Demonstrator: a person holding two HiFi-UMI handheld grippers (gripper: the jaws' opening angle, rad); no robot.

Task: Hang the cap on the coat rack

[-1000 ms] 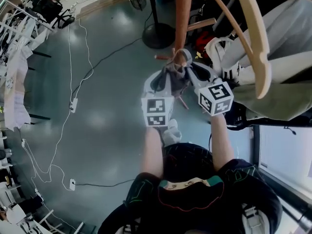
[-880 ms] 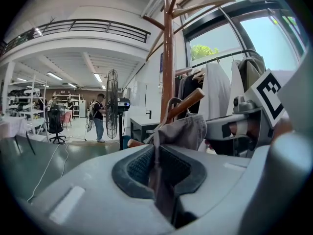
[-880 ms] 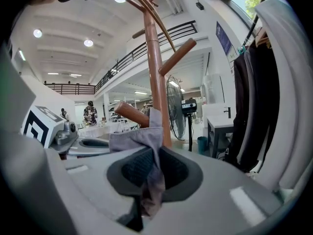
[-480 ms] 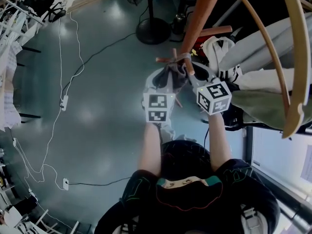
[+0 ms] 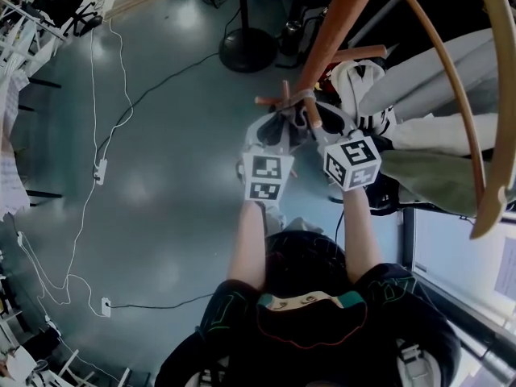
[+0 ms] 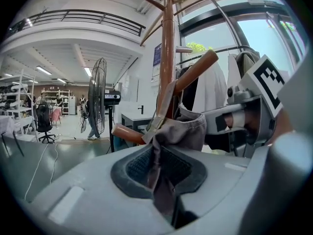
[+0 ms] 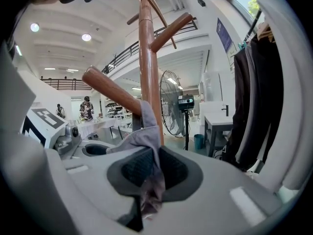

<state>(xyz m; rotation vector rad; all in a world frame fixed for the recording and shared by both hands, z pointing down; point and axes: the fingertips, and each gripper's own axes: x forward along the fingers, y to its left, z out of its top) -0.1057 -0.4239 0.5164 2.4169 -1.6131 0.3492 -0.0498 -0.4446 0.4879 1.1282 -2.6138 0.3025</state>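
We're looking down on a grey floor (image 5: pixel 161 184) w/ white cables (image 5: pixel 95 127) trailing across it. The wooden coat rack (image 5: pixel 332 31) rises right in front of us, w/ pale garments (image 5: pixel 435 63) hanging just to its right. A pedestal fan (image 6: pixel 98 99) stands further back on the left. The cap (image 5: pixel 285 126), grey cloth, is at the rack: its band lies over a lower peg (image 7: pixel 110 93) close to the pole, and the rest is bunched btw our two tools. Our L gripper (image 5: pixel 271 133) has cap cloth running btw its pads and its jaws are opening, though the pads look to touch the cloth on both sides. Our R gripper (image 5: pixel 316 121) is clamped on another fold of the cap, cloth pinched in the narrow slot. Both sit side by side, near each other, just below the peg.
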